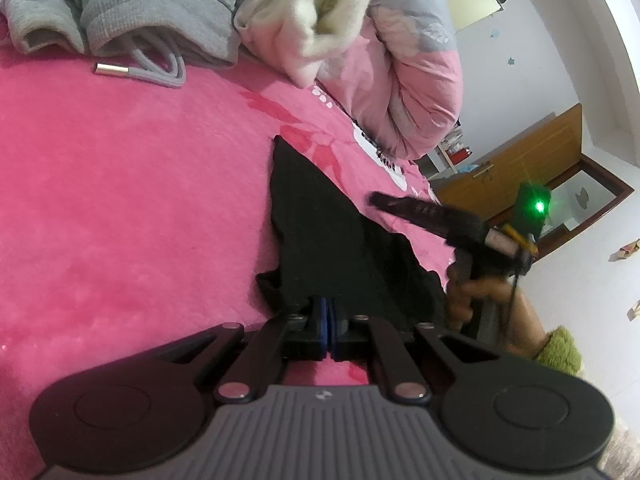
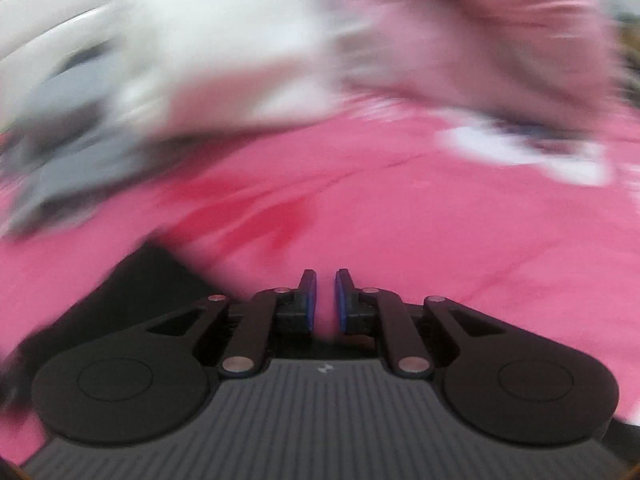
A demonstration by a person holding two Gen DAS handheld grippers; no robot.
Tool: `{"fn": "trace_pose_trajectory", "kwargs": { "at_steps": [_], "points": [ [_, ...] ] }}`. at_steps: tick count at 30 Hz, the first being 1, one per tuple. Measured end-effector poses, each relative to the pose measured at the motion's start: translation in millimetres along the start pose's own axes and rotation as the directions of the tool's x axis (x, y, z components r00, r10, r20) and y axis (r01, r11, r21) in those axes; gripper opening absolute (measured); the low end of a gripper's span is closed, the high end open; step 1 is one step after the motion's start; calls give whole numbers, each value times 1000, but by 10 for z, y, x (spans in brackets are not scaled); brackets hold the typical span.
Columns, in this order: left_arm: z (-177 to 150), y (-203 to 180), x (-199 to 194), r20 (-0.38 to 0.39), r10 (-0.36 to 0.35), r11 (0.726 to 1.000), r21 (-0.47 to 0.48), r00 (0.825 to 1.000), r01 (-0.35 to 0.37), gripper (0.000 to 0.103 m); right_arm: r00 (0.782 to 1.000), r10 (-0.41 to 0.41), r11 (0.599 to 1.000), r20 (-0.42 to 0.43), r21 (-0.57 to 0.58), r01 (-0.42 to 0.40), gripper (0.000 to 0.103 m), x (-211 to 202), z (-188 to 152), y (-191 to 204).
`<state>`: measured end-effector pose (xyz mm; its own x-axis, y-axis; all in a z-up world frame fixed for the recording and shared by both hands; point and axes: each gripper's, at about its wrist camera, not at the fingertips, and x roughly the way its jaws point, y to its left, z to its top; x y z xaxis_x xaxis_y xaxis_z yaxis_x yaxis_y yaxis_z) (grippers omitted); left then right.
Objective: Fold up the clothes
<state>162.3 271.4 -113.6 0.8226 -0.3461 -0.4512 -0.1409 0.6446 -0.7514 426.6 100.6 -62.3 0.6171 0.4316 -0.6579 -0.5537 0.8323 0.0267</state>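
Left wrist view shows the left tool (image 1: 329, 322) clamped on the near edge of the black garment (image 1: 320, 232), pinning it flat on the pink bed (image 1: 132, 200) so it likely serves as an anchor for folding. Right tool (image 2: 325, 296) hangs just beside the cloth with a narrow gap and nothing between its pads, free to take another edge.

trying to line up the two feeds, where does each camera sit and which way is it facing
Left wrist: sits on the left gripper, looking down its fingers across the pink bedspread; that gripper is shut on the black garment; beyond lie grey and white clothes, with the right gripper and the hand holding it at right.
Right wrist: sits on the right gripper, angled down at the bedspread, motion-blurred; jaws slightly apart, nothing between them.
Shared: bedspread, black garment, white clothing.
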Motion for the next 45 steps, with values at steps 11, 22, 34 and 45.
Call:
{"fn": "trace_pose_trajectory", "kwargs": {
  "at_steps": [11,22,34,45],
  "points": [
    [37,12,-88,60,34,999,-26,998,-32,5,997,74,985,-27,156,-69,13,-908,-164,-460],
    [46,45,-70,63,38,999,-27,997,-36,5,987,-130,986,-98,89,139,6,-407,-339,-509],
    [49,62,-73,60,32,999,-39,998,-30,5,986,17,956,-164,292,32,10,-835,-547,-772],
    [64,91,-80,65,4,998,-56,998,-1,6,977,-210,906,-34,370,207,11,-1044,-386,-1059]
  ]
}}
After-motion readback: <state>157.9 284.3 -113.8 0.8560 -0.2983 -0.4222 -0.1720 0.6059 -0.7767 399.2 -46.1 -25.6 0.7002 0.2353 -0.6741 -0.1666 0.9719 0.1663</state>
